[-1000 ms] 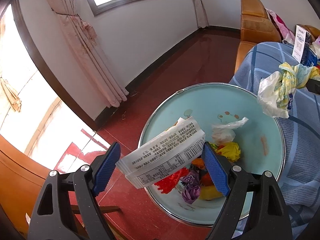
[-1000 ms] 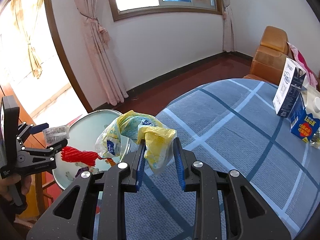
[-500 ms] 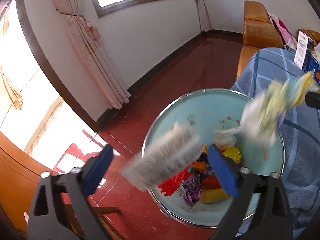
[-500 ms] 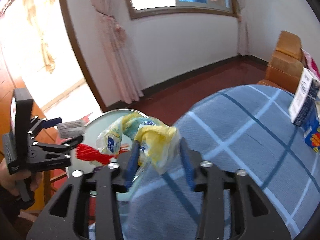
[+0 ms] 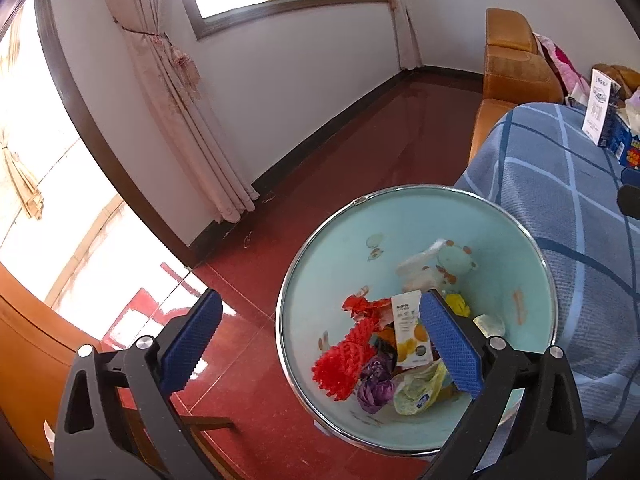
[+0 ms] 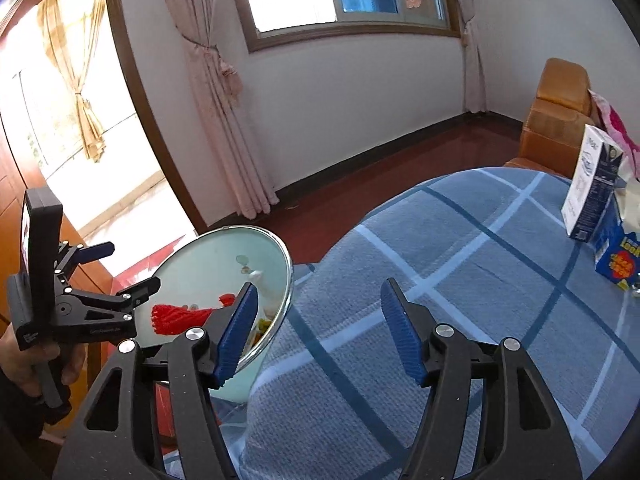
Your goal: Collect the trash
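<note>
My left gripper (image 5: 320,344) hangs over the basin (image 5: 520,240), jaws at their widest after opening, with nothing between them. My right gripper (image 6: 316,328) is above the edge of the table (image 6: 480,280), jaws fairly wide and just opened too, also empty. The trash sits in the basin beside the table: a white packet (image 5: 410,332), a red mesh (image 5: 344,360), a purple wrapper (image 5: 376,384) and a yellowish bag (image 5: 418,388).

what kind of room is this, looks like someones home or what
Most likely a living room in a home: an orange-brown leather sofa by the wall, pink tied-back curtains at a window, a glossy dark red tiled floor, and a table under a blue checked cloth beside a pale blue metal-rimmed trash bin.
</note>
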A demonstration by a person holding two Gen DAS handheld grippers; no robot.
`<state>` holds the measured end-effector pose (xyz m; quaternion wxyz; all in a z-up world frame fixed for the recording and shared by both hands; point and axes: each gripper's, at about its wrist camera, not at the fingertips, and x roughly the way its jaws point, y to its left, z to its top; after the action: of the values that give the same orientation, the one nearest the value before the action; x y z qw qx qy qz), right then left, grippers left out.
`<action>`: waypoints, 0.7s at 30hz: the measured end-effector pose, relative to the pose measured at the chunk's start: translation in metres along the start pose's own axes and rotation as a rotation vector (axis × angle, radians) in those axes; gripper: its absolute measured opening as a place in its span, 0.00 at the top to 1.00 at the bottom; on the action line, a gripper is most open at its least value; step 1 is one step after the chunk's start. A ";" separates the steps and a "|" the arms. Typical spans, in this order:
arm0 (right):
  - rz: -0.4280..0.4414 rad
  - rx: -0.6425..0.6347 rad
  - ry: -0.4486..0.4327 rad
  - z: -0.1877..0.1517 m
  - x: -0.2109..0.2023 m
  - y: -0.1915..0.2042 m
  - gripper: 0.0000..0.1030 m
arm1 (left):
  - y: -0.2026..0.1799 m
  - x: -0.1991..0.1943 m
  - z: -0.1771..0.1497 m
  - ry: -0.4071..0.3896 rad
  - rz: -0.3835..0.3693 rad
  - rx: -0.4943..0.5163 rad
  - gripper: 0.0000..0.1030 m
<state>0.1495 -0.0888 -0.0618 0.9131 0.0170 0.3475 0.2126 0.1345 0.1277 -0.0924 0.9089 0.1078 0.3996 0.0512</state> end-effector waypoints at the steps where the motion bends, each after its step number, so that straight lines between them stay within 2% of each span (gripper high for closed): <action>1: -0.006 -0.001 -0.002 0.000 -0.001 0.000 0.38 | 0.000 -0.001 0.001 -0.003 0.001 0.000 0.06; 21: -0.045 -0.013 -0.058 -0.001 -0.025 -0.003 0.37 | -0.001 -0.017 0.004 -0.034 -0.002 -0.003 0.06</action>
<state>0.1335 -0.1020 -0.0476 0.9274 0.0094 0.3199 0.1935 0.1261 0.1234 -0.0775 0.9158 0.1068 0.3841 0.0493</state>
